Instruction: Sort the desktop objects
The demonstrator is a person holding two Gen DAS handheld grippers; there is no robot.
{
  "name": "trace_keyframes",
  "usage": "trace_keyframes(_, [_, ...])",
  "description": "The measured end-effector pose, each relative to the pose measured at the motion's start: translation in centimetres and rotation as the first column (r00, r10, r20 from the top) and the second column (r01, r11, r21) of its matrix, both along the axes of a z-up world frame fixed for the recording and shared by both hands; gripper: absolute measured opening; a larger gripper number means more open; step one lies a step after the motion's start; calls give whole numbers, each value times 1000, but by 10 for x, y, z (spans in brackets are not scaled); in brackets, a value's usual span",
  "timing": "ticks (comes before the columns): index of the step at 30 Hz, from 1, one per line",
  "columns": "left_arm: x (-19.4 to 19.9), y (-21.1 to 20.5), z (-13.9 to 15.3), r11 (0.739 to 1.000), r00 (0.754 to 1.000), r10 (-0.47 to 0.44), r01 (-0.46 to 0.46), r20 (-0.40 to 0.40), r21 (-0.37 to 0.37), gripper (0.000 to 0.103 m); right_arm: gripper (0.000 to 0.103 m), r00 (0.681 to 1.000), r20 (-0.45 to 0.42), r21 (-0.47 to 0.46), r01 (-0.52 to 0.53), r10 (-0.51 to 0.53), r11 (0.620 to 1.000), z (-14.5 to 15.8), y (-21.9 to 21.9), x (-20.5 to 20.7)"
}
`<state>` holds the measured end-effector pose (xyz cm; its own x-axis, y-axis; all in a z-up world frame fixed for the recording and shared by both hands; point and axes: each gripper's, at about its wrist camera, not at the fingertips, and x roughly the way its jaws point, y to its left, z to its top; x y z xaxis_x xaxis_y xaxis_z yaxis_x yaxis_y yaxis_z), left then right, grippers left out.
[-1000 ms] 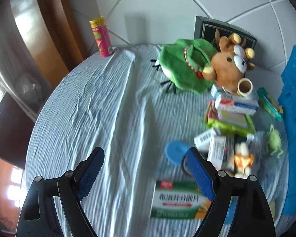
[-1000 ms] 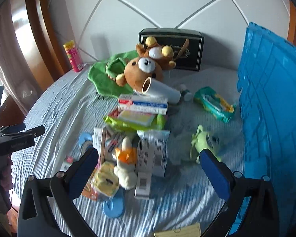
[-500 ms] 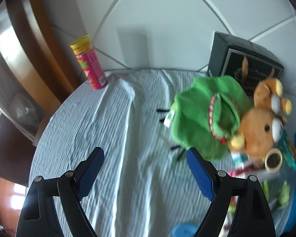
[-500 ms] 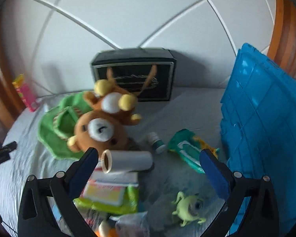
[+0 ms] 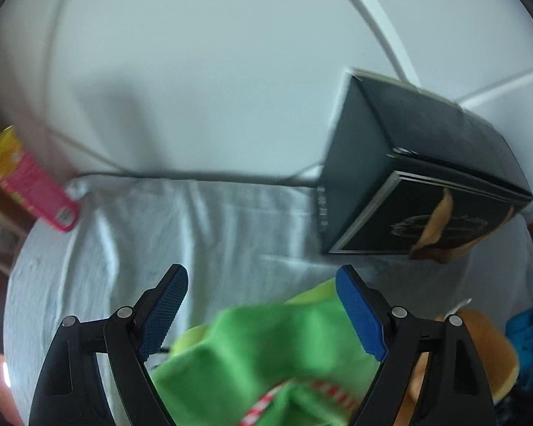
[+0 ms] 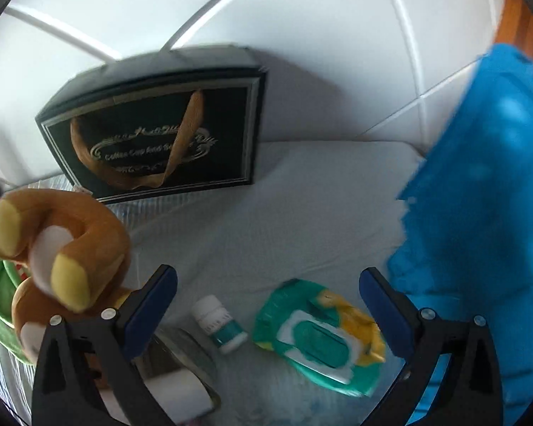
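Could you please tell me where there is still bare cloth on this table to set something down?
Bare cloth lies between the pink can and the black box, behind the green plush. Another free patch sits between that box and the blue crate, behind the wipes pack. Around the brown plush and small bottle it is crowded.

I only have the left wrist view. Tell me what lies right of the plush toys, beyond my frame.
Observer: A green wet-wipes pack lies flat on the cloth, between the open right claw fingers in that view.
Operator: Name anything beside it.
Observer: A small white bottle with a teal label lies on its side, just left of the pack.
Operator: Report the blue thing at my edge.
Observer: It is a tall blue crate standing right of the pack.
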<state>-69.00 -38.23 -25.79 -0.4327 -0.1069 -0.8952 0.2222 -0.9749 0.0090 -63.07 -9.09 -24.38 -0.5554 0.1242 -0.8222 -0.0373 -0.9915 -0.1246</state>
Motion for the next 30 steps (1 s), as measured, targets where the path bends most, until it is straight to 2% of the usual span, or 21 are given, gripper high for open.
trace_keyframes(2, [-9,11,-26,999,994,-33,37,105,-37,86,103,999,24,-25,-22,22,999,-12,-7,-9])
trace_keyframes(3, [-4,11,-31,998,992,-39,43,122,-35,86,103,999,40,-45,-31,33,998,-18,-12,-13])
trace_keyframes(7, [26,1,-37,998,989,-58,60,139,-13,86,103,985,132,-77,-98,108,992,-38,-37,-22])
trace_keyframes(10, [66,-10,-31,996,988,-60,68,144,-56,86,103,963,148,-110,-211,226,971,-32,-58,-7])
trace_keyframes(13, [117,-32,-18,998,992,-34,40,122,-44,86,103,914,180,-163,-336,363,928,-27,-79,26])
trace_keyframes(15, [157,-40,-5,998,993,-25,30,113,-51,86,103,890,165,-203,-391,425,898,-17,-87,55])
trace_keyframes(18, [211,-53,-8,997,987,-16,28,161,-72,86,103,865,125,-213,-456,487,864,2,-98,96])
trace_keyframes(23, [293,-80,-6,992,990,24,-6,137,-126,85,103,828,70,-235,-528,556,816,21,-122,170])
trace_keyframes(29, [359,-127,18,969,987,152,-138,55,-206,85,103,712,81,-320,-644,697,695,27,-159,240])
trace_keyframes(30, [367,-131,23,969,987,157,-146,40,-200,85,103,705,74,-326,-651,705,685,28,-162,249])
